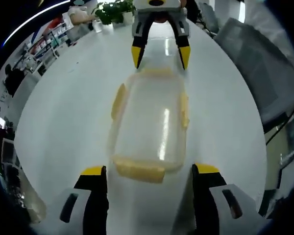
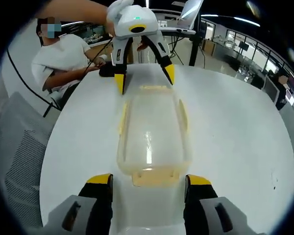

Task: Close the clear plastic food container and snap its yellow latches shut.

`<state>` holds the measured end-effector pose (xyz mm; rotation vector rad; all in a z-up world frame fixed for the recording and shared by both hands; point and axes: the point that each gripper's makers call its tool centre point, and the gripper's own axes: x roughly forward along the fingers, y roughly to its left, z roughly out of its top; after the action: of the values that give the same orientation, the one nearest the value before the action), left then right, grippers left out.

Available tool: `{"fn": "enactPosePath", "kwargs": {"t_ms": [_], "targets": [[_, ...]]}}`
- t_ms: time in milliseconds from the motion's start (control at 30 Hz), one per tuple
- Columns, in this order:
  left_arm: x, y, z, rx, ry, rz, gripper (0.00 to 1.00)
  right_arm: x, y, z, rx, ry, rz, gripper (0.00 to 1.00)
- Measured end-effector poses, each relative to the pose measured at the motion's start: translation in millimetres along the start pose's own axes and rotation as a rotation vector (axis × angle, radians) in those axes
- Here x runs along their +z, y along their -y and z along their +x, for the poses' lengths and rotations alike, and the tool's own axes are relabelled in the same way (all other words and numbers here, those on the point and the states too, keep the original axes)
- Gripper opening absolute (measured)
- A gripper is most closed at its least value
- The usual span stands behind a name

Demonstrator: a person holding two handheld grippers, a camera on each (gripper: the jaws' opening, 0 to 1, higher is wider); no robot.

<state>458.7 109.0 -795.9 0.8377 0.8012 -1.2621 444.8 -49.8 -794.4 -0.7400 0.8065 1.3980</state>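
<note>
Setting: a clear container [image 1: 149,127] lay lengthwise on a white round surface [image 1: 63,122], its lid already on top.
Left claw [image 1: 149,171]: spread apart and grasping nothing, its yellow-tipped jaws stood either side of the container's near end, just beside the walls; I could not tell whether they touched.
Right claw [image 2: 148,178]: likewise released, flanking the opposite short end with the latch between its jaws.
Why so placed: with one claw at each short end, facing each other along the container's length, the pair looked set to steady the box and press the end latches home; that is a judgement.
Cross view: the right claw appeared beyond the far end in the left gripper view, jaws parted; the left claw did the same in the right gripper view.
Near-end latch [image 1: 139,170]: yellow, seemingly flared outward, probably not snapped.
Other end latch [image 2: 153,177]: yellow, also sticking out from the rim.
Side latches [image 1: 119,100]: yellow strips along both long sides; fastened or not, too blurred to say.
Contents: nothing could be seen through the clear lid; the container seemed empty.
Progress: lid seated, latching apparently left to do.
Surroundings: a potted plant [image 1: 112,11] stood at the surface's far edge, a seated person [image 2: 63,58] beside it.
</note>
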Motion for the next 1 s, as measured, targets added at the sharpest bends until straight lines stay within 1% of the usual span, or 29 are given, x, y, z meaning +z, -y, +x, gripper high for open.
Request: {"fn": "enactPosePath", "kwargs": {"t_ms": [33, 100, 133, 233, 300, 533, 700, 767, 833, 900, 1000], "targets": [[-0.3, -0.2, 1, -0.008, 0.002, 0.015, 0.7, -0.3, 1, 1, -0.004, -0.003, 0.003, 0.56], [-5.1, -3.1, 2, -0.008, -0.021, 0.017, 0.67, -1.7, 2, 2, -0.008, -0.01, 0.007, 0.56], [-3.4, -1.1, 3, -0.022, -0.014, 0.018, 0.67, -2.9, 2, 3, -0.009, -0.015, 0.009, 0.56], [-2.7, -1.4, 3, -0.031, -0.018, 0.039, 0.68, -3.3, 1, 4, -0.008, -0.022, -0.003, 0.54], [-1.7, -3.5, 4, -0.031, -0.017, 0.037, 0.68, -3.0, 2, 5, -0.009, -0.022, -0.002, 0.55], [-0.8, -2.5, 5, -0.061, -0.019, 0.055, 0.69, -3.9, 2, 7, -0.007, -0.03, -0.005, 0.54], [-0.1, -0.3, 6, -0.086, -0.026, 0.069, 0.67, -4.9, 2, 9, -0.003, -0.04, -0.007, 0.54], [1.6, -2.8, 7, -0.08, -0.021, 0.094, 0.69, -5.5, 2, 11, -0.002, -0.047, -0.012, 0.54], [0.2, -1.9, 7, -0.09, -0.027, 0.088, 0.68, -4.7, 2, 11, -0.003, -0.047, -0.02, 0.54], [0.3, -0.8, 7, -0.099, -0.025, 0.089, 0.67, -3.3, 3, 12, -0.005, -0.045, -0.01, 0.54], [-0.9, -0.4, 7, -0.111, -0.027, 0.087, 0.65, -3.0, 4, 12, -0.01, -0.052, -0.027, 0.54]]}}
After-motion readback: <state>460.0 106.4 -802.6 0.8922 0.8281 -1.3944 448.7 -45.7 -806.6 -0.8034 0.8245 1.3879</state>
